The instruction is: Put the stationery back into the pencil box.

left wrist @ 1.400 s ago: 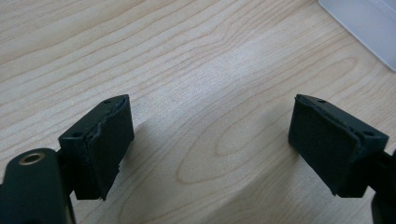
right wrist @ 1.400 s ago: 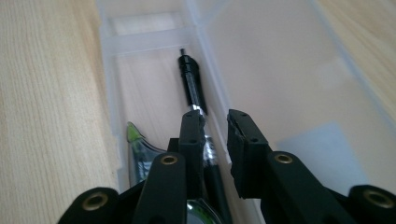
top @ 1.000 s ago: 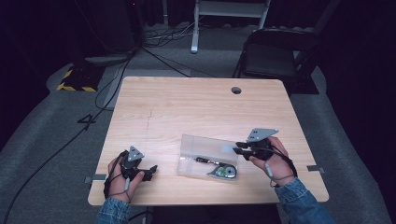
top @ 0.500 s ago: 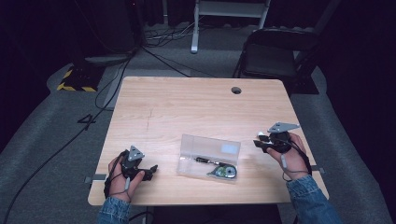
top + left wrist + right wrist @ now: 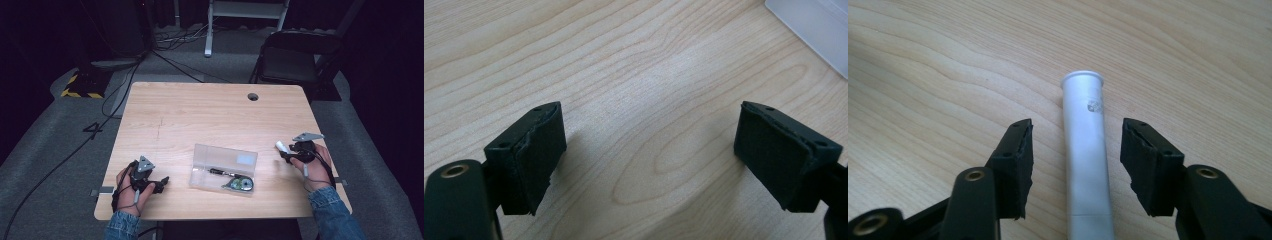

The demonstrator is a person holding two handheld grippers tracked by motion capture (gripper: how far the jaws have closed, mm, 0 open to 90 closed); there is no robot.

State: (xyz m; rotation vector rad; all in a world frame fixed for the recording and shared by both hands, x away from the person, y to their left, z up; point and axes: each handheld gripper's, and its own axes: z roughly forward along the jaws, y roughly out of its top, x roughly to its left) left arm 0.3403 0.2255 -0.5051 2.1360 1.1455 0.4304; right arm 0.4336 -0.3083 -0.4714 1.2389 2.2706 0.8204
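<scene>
At the near left of the table (image 5: 210,115), the left tongs (image 5: 162,183) rest with jaws spread wide and nothing between them. Just right of them lies a clear plastic case (image 5: 223,168). Farther right, the right tongs (image 5: 281,151) have just been opening; a white tube (image 5: 1086,155) lies on the wood between the jaws, untouched by either pad.

Only the clear box (image 5: 223,169) blocks the table (image 5: 200,115) middle; bare wood everywhere beyond it
</scene>
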